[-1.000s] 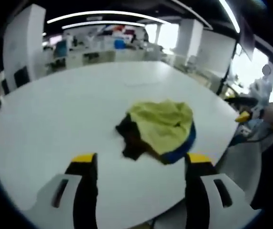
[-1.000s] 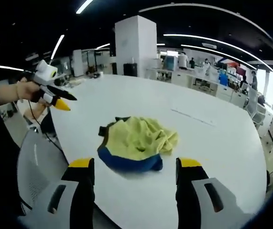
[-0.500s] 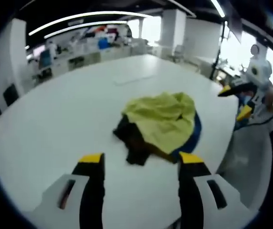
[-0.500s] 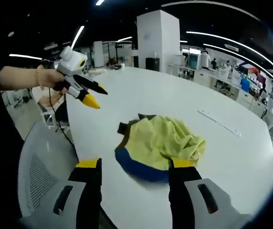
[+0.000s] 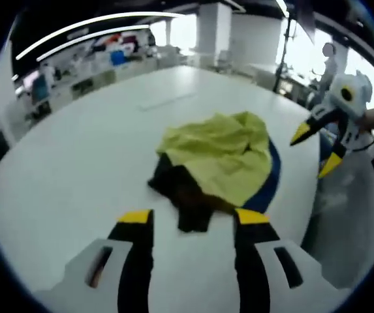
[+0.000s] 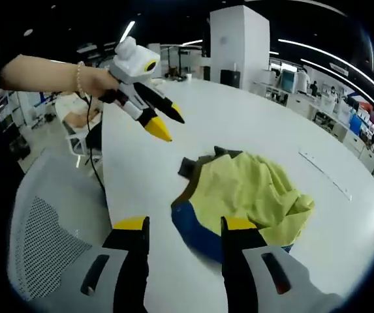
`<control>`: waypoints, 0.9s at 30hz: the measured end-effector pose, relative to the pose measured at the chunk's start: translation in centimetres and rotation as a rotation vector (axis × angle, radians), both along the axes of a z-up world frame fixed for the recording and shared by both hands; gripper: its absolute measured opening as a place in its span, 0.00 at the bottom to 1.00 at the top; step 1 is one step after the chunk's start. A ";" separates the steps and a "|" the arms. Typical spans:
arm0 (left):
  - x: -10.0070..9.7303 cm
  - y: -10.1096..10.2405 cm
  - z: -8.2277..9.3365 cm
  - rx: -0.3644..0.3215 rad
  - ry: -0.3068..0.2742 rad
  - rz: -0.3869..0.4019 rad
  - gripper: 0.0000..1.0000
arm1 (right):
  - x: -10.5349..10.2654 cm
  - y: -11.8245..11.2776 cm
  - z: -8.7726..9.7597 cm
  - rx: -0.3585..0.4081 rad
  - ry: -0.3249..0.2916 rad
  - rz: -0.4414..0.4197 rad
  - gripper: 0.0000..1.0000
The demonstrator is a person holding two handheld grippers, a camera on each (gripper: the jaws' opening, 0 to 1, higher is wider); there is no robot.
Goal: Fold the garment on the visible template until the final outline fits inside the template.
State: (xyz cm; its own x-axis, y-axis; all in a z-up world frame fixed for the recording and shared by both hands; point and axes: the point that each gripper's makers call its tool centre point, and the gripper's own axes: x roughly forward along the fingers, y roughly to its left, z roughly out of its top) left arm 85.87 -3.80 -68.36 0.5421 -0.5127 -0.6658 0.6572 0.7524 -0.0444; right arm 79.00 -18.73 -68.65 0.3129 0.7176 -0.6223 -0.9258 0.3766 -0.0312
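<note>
Garment [image 5: 222,156] sits crumpled in a heap on the white bench [image 5: 76,150], near its edge: yellow on top, blue band and dark part underneath. Nothing is spread yet, so this looks like the approach step. Left gripper [image 5: 192,218] and right gripper [image 6: 181,225] both hang just short of the heap, jaws apart, holding nothing. Next: pinch 2 edges and pull the heap flat. Faint template line [image 5: 167,100] lies beyond the garment.
</note>
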 end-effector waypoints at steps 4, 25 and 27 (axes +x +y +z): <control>0.3 -0.4 -1.0 -0.001 0.020 -0.015 0.43 | -0.1 1.2 -1.6 -0.023 0.023 0.032 0.38; 2.6 -1.2 -5.3 -0.015 0.087 -0.078 0.37 | 0.1 4.9 -7.2 -0.101 0.093 0.125 0.28; 2.7 -1.4 -5.4 -0.015 0.089 -0.086 0.37 | 0.3 4.9 -7.5 -0.109 0.085 0.121 0.26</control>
State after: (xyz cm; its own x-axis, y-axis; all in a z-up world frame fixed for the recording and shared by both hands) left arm 88.60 -5.20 -73.72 0.4350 -0.5651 -0.7010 0.7123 0.6922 -0.1160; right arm 79.32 -13.79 -76.12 0.1714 0.6734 -0.7191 -0.9651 0.2613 0.0147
